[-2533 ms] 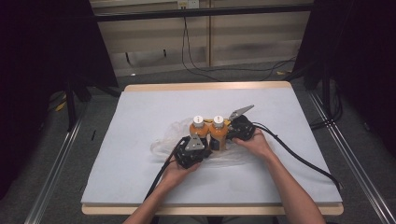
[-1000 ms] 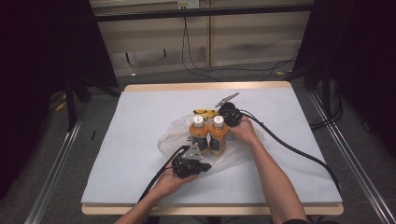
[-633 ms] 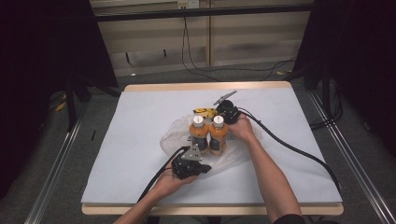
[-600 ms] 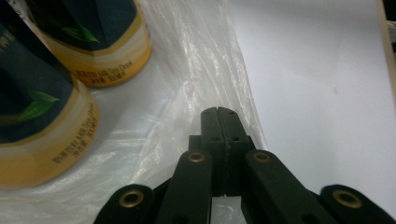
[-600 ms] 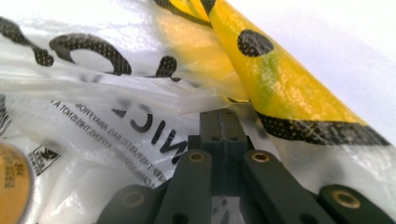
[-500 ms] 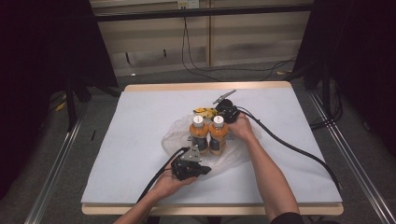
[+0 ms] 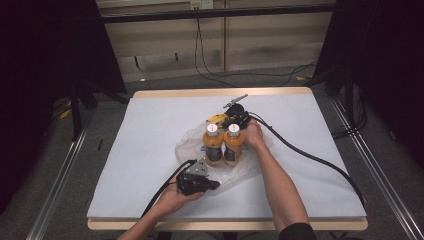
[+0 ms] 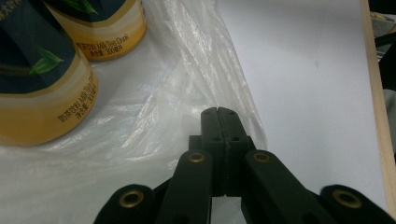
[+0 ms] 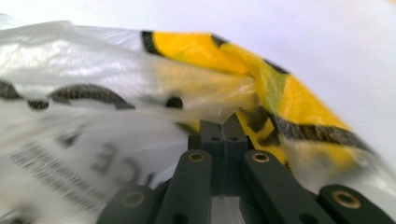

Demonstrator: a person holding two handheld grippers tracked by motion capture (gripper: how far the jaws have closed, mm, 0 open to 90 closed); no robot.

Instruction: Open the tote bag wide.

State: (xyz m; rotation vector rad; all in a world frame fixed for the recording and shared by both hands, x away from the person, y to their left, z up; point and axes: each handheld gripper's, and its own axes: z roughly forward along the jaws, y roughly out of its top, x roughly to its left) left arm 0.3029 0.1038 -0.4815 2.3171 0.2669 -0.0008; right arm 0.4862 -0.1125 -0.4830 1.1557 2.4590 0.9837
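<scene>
Since two and a half seconds ago, both grippers have been drawn apart: the right gripper (image 7: 231, 118) has been carried to the far side of the bottles (image 7: 223, 145), and the left gripper (image 7: 212, 184) has been pulled back toward the near edge of the table (image 7: 150, 125). Two orange bottles are seen upright, side by side, on a clear plastic bag (image 7: 192, 142) at the middle of the table.

In the left gripper view, the jaws are pressed together with the bag's near edge (image 8: 219, 84) pinched at their tips. In the right gripper view, the jaws are likewise closed, with the bag's yellow-printed edge (image 9: 261, 93) nipped between them.

The thin film could slip from either pinch or be torn if it is stretched too hard. The bottles could be toppled if one edge is raised unevenly beneath them.
</scene>
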